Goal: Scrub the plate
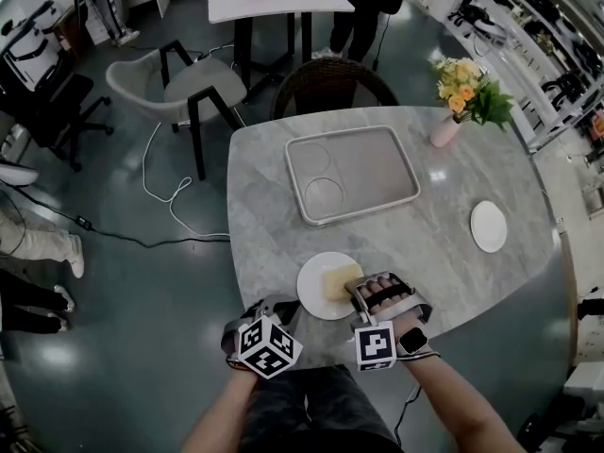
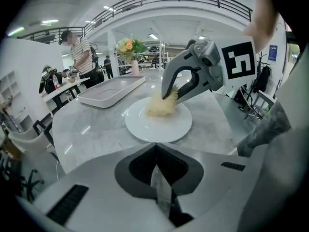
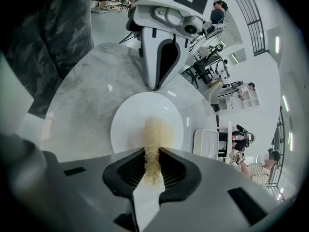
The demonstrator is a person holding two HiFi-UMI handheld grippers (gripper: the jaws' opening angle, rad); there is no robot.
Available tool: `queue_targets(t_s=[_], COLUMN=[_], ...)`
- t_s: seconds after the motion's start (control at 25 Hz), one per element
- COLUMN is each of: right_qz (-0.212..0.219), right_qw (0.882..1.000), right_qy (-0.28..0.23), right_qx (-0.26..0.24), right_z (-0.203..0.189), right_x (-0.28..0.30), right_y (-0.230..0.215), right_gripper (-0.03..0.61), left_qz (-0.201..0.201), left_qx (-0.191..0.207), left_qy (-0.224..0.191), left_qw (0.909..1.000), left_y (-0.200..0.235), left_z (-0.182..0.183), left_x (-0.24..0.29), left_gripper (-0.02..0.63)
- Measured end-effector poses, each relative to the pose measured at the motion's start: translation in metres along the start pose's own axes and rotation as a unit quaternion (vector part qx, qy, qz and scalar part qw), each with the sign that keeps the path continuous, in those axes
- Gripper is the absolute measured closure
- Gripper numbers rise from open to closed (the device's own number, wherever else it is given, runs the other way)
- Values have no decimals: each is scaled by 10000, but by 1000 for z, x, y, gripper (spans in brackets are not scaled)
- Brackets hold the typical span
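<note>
At the near edge of the table (image 1: 434, 243), the left claw (image 2: 155, 151) is closed with nothing between its jaws. Its tip points at the near-left rim of the white plate (image 1: 314, 300), probably to brace the plate against sliding, though actual contact can't be confirmed. On the plate's right half lies a yellow fibrous scrub pad (image 1: 341, 279), pinched edge-on in the closed right claw (image 3: 153, 161) and pressed down to the plate's face. That looks like the scrubbing grip, so the scrubbing seems under way. Beyond lie an empty tray (image 1: 351, 173) and, far right, a small plate (image 1: 489, 226). No brand or legible writing appears, only the black-and-white square markers on the claws' cubes (image 1: 267, 345).
</note>
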State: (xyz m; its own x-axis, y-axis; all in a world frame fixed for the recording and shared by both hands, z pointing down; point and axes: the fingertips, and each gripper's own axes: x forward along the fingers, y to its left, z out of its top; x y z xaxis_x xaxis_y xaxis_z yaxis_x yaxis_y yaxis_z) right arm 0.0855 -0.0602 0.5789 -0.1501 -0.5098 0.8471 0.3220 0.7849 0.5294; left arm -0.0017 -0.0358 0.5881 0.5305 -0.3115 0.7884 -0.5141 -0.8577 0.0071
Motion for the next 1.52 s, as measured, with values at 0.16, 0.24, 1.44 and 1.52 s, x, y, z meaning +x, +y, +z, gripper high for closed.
queue_targets(t_s=[0.16, 0.24, 1.44, 1.52], right_qz=[245, 298, -345, -350], right_qw=[9993, 9989, 9991, 9987], right_qy=[-245, -363, 195, 362], right_qx=[163, 35, -130, -96], right_z=[12, 19, 3, -11], right_x=[-13, -17, 25, 25], right_y=[19, 26, -44, -44], right_gripper=[503, 503, 503, 503], left_qz=[-30, -49, -339, -315], left_qx=[71, 234, 758, 731], left_qy=[-28, -26, -29, -16], left_qw=[10000, 9997, 9965, 9968], left_y=[2, 1, -13, -11], left_z=[0, 1, 6, 6], left_x=[2, 1, 3, 3], left_gripper=[603, 603, 603, 603])
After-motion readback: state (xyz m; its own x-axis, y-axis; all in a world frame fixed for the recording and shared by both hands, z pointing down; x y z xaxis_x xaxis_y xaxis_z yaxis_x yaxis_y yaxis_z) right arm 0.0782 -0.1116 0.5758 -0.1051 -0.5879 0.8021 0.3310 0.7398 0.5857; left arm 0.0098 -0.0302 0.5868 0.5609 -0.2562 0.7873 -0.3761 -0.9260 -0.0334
